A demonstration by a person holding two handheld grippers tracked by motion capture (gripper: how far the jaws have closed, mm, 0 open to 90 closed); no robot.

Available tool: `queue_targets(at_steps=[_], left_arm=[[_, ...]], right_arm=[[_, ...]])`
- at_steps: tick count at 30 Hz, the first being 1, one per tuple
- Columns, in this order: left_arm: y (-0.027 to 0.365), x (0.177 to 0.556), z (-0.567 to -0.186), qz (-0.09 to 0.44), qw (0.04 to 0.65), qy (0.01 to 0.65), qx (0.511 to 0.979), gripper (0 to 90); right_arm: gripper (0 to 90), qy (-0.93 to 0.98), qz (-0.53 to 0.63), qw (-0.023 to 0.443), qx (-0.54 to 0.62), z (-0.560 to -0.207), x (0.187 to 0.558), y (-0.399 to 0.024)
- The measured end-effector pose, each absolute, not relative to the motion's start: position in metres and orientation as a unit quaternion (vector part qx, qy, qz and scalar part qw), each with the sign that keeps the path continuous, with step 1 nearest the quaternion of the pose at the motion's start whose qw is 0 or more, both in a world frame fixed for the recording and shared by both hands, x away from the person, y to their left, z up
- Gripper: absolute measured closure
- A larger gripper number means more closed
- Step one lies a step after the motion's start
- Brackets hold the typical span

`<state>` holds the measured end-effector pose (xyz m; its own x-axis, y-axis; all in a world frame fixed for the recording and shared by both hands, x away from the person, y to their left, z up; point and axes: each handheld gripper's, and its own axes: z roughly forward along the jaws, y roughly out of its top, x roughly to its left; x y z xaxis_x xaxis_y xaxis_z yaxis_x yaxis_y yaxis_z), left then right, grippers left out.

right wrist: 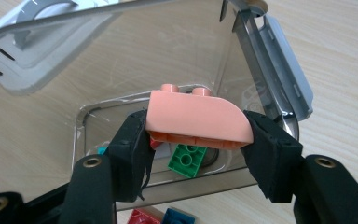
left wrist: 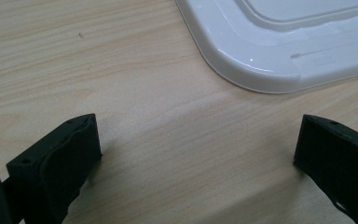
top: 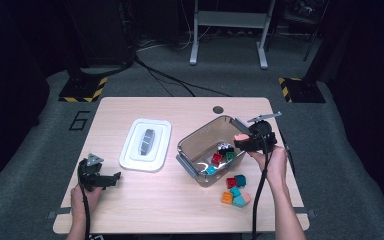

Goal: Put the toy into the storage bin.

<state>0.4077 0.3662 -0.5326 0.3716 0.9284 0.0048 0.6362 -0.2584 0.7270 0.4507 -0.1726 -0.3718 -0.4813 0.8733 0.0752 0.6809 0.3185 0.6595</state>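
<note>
My right gripper (top: 244, 140) (right wrist: 196, 135) is shut on a pink curved brick (right wrist: 198, 115) (top: 240, 136) and holds it over the right rim of the clear plastic box (top: 200, 136) (right wrist: 121, 56). Inside the box lie a green brick (right wrist: 189, 160) (top: 230, 155), a red brick (top: 216, 158), a blue one (top: 211, 170) and a black-and-white one (top: 224, 147). My left gripper (top: 111, 178) (left wrist: 196, 144) rests open near the table's front left corner, nothing between its jaws, just short of the white lid (left wrist: 279, 42) (top: 146, 144).
Several loose bricks, red (top: 231, 182), teal (top: 240, 180), orange (top: 227, 197) and pink, lie on the table (top: 170, 205) in front of the box at the right. A round hole (top: 218, 109) sits in the table's far edge.
</note>
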Motion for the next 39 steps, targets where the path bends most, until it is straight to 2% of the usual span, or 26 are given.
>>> queue_targets(at_steps=[16,28,39], left_arm=[[0.366,0.408,-0.533,0.224,0.327,0.514,0.76,0.2],[0.366,0.408,-0.533,0.224,0.327,0.514,0.76,0.3],[0.366,0.408,-0.533,0.224,0.327,0.514,0.761,0.3]], right_arm=[[42.5,0.8,0.307,0.153,0.492,-0.376,0.446,-0.174],[23.5,0.789,0.33,0.159,0.493,-0.375,0.428,-0.182],[16.5,0.786,0.337,0.15,0.496,-0.392,0.404,-0.198]])
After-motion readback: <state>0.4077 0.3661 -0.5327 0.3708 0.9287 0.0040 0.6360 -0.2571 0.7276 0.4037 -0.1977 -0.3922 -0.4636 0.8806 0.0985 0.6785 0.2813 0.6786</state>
